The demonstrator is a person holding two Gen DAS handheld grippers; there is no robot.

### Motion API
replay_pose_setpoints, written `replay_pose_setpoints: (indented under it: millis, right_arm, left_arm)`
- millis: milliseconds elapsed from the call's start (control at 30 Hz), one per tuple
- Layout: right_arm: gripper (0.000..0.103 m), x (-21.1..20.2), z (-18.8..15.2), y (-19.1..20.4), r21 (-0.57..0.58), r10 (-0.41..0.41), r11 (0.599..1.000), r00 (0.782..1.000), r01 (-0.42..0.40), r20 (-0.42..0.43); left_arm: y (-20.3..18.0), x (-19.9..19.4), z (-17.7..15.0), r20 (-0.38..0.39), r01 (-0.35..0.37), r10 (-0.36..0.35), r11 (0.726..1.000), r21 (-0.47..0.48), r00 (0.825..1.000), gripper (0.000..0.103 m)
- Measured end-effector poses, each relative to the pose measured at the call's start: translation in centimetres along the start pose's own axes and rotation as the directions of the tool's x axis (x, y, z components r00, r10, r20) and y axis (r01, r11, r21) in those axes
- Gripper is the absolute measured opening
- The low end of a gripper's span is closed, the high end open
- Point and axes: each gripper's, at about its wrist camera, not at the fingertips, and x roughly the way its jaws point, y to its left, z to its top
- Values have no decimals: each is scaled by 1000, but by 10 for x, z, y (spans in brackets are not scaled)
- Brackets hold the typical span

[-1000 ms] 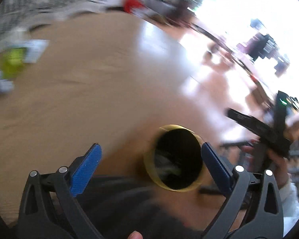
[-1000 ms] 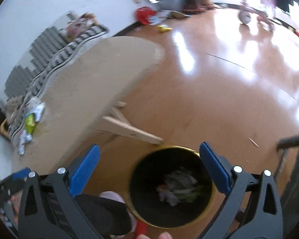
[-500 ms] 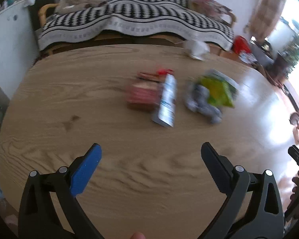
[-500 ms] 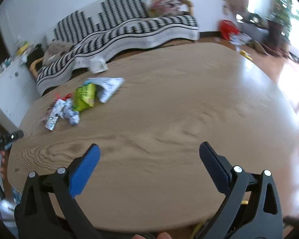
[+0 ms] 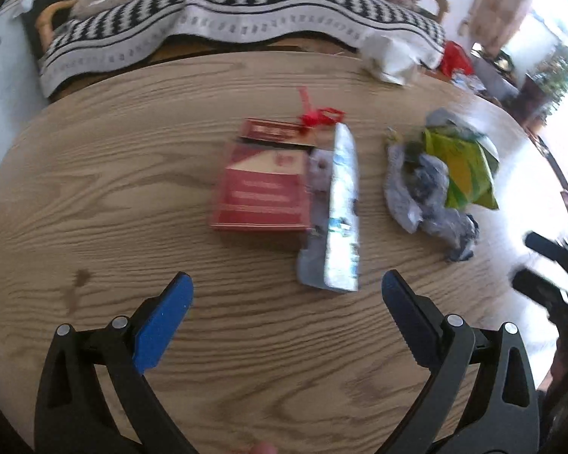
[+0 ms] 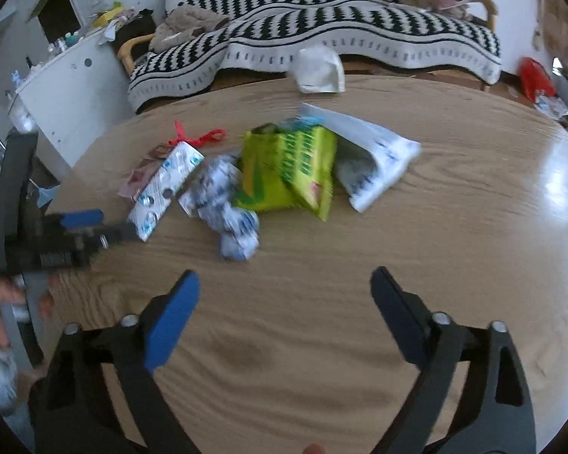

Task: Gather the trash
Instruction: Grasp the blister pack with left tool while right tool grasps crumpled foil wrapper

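Trash lies on a round wooden table point(image 5: 170, 227). In the left wrist view a red box point(image 5: 261, 193) sits beside a silver blister pack point(image 5: 342, 223), with a crumpled grey wrapper point(image 5: 424, 196) and a green bag point(image 5: 465, 166) to the right. My left gripper point(image 5: 284, 302) is open and empty, just short of the blister pack. In the right wrist view my right gripper point(image 6: 284, 295) is open and empty, short of the crumpled wrapper point(image 6: 227, 208), the green bag point(image 6: 291, 166), a white bag point(image 6: 371, 155) and the blister pack point(image 6: 163, 193).
A crumpled white bag point(image 6: 318, 70) lies at the table's far edge. A sofa with a black-and-white striped blanket point(image 6: 340, 19) stands behind the table. A white cabinet point(image 6: 68, 87) is at the left. A red ribbon point(image 5: 318, 113) lies by the box.
Both grippers swung away from the black bin on the floor up to the table, then moved closer to the trash pile. Both stayed open and empty.
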Motion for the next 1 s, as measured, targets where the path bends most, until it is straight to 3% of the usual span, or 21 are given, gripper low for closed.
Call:
replay_pose_setpoints:
  millis: [200, 400, 433, 467, 500, 567, 700, 1000]
  right_arm:
    - [68, 29, 17, 12, -7, 61, 998, 998, -61, -24]
    - [45, 46, 23, 18, -10, 89, 996, 995, -89, -45]
    - [41, 47, 24, 20, -12, 90, 996, 995, -91, -46]
    - [33, 48, 24, 20, -8, 103, 995, 993, -104, -50]
    - [32, 50, 24, 20, 2, 129, 992, 990, -129, -55]
    - [30, 48, 22, 22, -14, 128, 992, 990, -129, -52]
    - [29, 39, 18, 24, -10, 148, 989, 988, -149, -35]
    - [29, 16, 7, 23, 1, 153, 988, 988, -153, 0]
  left_arm:
    - [-15, 12, -1, 18, -3, 2, 998, 60, 1000, 93]
    - [-23, 12, 4, 52, -28, 21, 991, 130, 998, 66]
    - [-24, 12, 5, 56, -25, 17, 990, 136, 998, 57]
    - [-25, 11, 5, 60, -19, 10, 989, 146, 998, 39]
    - [-26, 11, 6, 62, -11, 1, 989, 151, 998, 34]
    - [-25, 9, 5, 55, 51, -59, 990, 134, 997, 33]
    - [-32, 5, -4, 40, 84, -92, 984, 157, 995, 33]
    - [-29, -21, -17, 59, 86, -94, 989, 118, 994, 33]
